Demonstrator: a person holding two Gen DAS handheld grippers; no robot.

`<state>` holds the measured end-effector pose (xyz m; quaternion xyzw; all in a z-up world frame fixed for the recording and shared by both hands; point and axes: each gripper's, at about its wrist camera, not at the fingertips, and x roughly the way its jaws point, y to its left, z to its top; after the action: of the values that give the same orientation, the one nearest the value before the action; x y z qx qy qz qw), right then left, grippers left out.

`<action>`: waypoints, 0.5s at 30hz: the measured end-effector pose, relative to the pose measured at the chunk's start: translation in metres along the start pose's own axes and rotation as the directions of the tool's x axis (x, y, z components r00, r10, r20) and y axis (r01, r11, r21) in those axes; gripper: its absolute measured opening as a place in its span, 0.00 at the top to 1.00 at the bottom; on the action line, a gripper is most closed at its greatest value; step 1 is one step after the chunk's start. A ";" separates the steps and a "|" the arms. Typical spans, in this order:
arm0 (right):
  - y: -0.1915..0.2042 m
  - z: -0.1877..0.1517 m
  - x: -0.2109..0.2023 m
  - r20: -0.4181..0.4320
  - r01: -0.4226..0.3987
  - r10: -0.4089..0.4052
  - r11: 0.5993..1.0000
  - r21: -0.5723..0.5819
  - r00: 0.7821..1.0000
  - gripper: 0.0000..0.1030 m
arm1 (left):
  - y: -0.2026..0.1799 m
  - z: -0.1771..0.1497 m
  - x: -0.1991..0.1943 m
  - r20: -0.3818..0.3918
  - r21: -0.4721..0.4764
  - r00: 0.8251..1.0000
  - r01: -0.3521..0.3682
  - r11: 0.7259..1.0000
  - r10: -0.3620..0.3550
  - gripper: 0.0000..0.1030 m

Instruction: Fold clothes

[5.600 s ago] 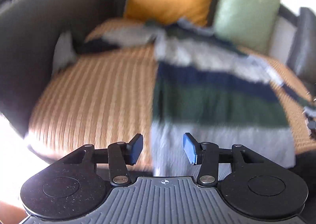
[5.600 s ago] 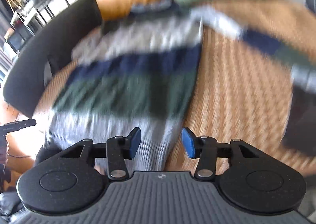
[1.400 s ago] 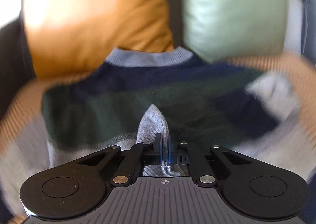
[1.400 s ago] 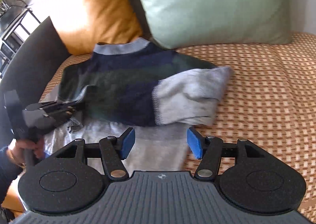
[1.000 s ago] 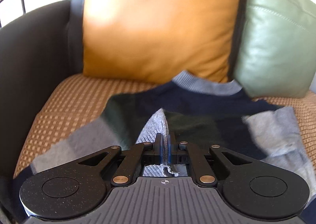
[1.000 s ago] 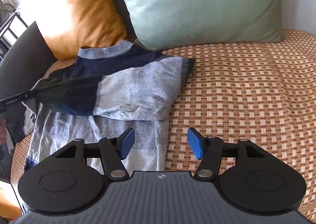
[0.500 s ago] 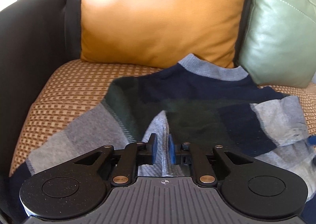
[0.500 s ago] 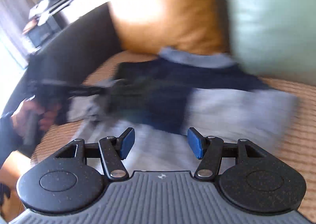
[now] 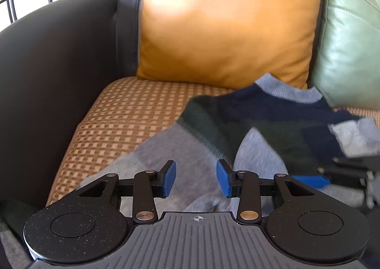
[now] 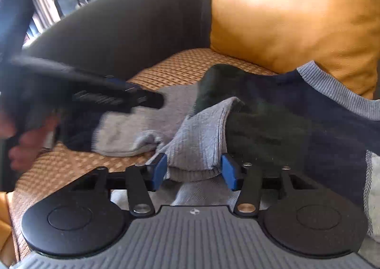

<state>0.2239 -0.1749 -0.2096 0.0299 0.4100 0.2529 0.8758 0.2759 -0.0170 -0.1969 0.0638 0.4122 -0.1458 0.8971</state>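
Two sets of jaws stand apart, and only one has cloth between its pads. On the right gripper (image 10: pixel 193 171) the blue pads straddle a raised ridge of grey ribbed knit, the hem or cuff edge of the sweater (image 10: pixel 273 122); the ridge fills the gap but the pads are not pressed in, so nothing is gripped yet. Its long axis runs straight ahead from the jaws, rising toward the dark green and navy bands and, beyond them to the right, the grey collar. This hand is plainly the nearer one to the fold; closing on that ridge looks like the next move.

On the left gripper (image 9: pixel 196 177) the jaws are spread wide and empty, hovering over flat grey knit of the sweater (image 9: pixel 180 150), which spreads ahead and to the right of them. At their right edge the other gripper's blue pad shows, blurred.

Beneath the garment lies a woven tan seat cushion (image 9: pixel 123 112), bare to the left of the left jaws. Farther ahead stand an orange pillow (image 9: pixel 228 22) and a green pillow (image 9: pixel 351 39), and a dark sofa arm (image 9: pixel 59 67) curves round on the left.
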 end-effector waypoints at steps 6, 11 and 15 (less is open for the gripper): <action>-0.005 0.041 -0.012 0.003 -0.118 0.118 0.991 0.067 0.993 0.97 | 0.006 -0.025 -0.012 0.013 0.042 1.000 -0.002 0.999 0.002 0.44; -0.011 0.103 -0.025 0.079 -0.203 0.194 0.969 0.140 0.978 0.97 | -0.001 -0.034 -0.015 0.017 0.036 0.999 0.037 0.999 -0.038 0.42; -0.018 0.118 -0.014 0.018 -0.148 0.147 0.977 0.152 0.989 0.97 | -0.018 -0.033 -0.015 0.064 0.027 0.997 0.045 0.999 -0.046 0.36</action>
<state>0.3105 -0.1790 -0.1268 0.1280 0.4220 0.2849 0.8511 0.2375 -0.0236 -0.2068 0.0613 0.3825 -0.1734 0.9055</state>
